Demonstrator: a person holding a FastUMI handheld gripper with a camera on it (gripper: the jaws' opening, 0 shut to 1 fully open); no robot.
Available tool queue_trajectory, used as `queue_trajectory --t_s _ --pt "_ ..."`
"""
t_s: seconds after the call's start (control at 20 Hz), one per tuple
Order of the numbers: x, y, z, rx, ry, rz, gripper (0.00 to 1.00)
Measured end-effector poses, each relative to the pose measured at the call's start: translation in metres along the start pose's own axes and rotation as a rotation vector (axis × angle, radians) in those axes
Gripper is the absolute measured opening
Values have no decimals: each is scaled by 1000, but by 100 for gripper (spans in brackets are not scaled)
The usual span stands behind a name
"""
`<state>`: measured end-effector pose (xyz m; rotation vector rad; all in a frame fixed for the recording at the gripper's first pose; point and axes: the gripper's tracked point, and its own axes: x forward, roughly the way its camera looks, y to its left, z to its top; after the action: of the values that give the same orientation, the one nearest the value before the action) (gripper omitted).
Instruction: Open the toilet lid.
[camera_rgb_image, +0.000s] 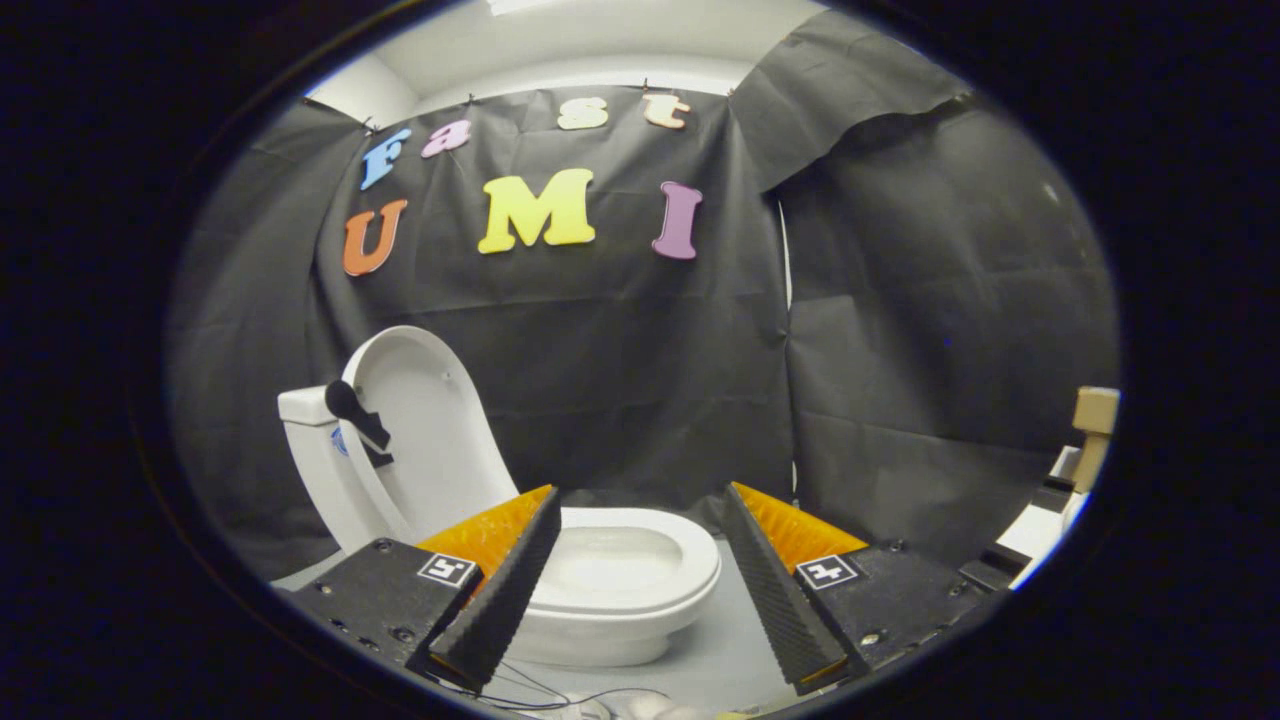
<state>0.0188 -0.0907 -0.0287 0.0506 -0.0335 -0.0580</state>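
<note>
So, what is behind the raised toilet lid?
The white tank stands behind the raised lid; the lid covers most of it. A dark handle shows beside it. The gripper is open, holding nothing.

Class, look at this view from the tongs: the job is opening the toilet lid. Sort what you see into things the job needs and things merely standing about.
Belongs to the job:
toilet lid, already raised upright against the tank
toilet bowl, beyond the fingers
tongs, open, holding nothing

Just standing about:
cardboard box off to the side
thin cable on the floor
</note>
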Motion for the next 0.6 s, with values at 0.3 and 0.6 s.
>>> queue_trajectory --t_s 0.3,0.6 --pt "-2 4 -2 -18 14 16 100" --pt "-4 4 -2 -21 19 19 100"
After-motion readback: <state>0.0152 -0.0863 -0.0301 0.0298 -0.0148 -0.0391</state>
